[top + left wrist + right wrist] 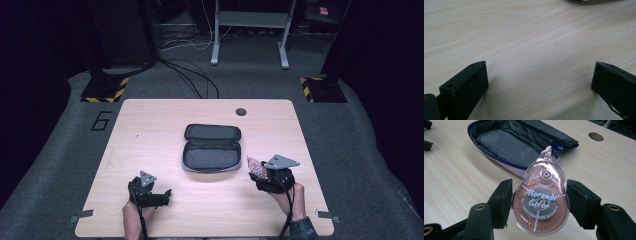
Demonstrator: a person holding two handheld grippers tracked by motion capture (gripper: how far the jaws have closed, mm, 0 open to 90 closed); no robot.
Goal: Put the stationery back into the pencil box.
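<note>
Just right of the open pencil case [212,150], the right tool [263,175] is clenched on a correction tape dispenser [541,202]. Dispenser sits upright between the pads, clear of the bench [150,130], tip [547,150] pointing toward the case, pink tape wheel visible through the clear shell.

Left tool [167,192] is well left of the case and nearer the person: released, jaws wide, nothing between them, bare bench below.

Case lies unzipped and flat mid-bench, lid folded back on the far side, dark lining up, looks empty. Cable hole [241,111] beyond it.

Handling, as I judge it:
- dispenser is light, rigid plastic, smooth and rounded, so likely slippery
- the pear shape tapers toward the tip; a grip there would squirt it out
- current hold across the widest part of the body looks like the right place, flat sides to pads
- shell is thin, moderate squeeze only
- case is soft fabric and will shift if nudged; probably wants the left tool steadying its near rim during the drop-in
</note>
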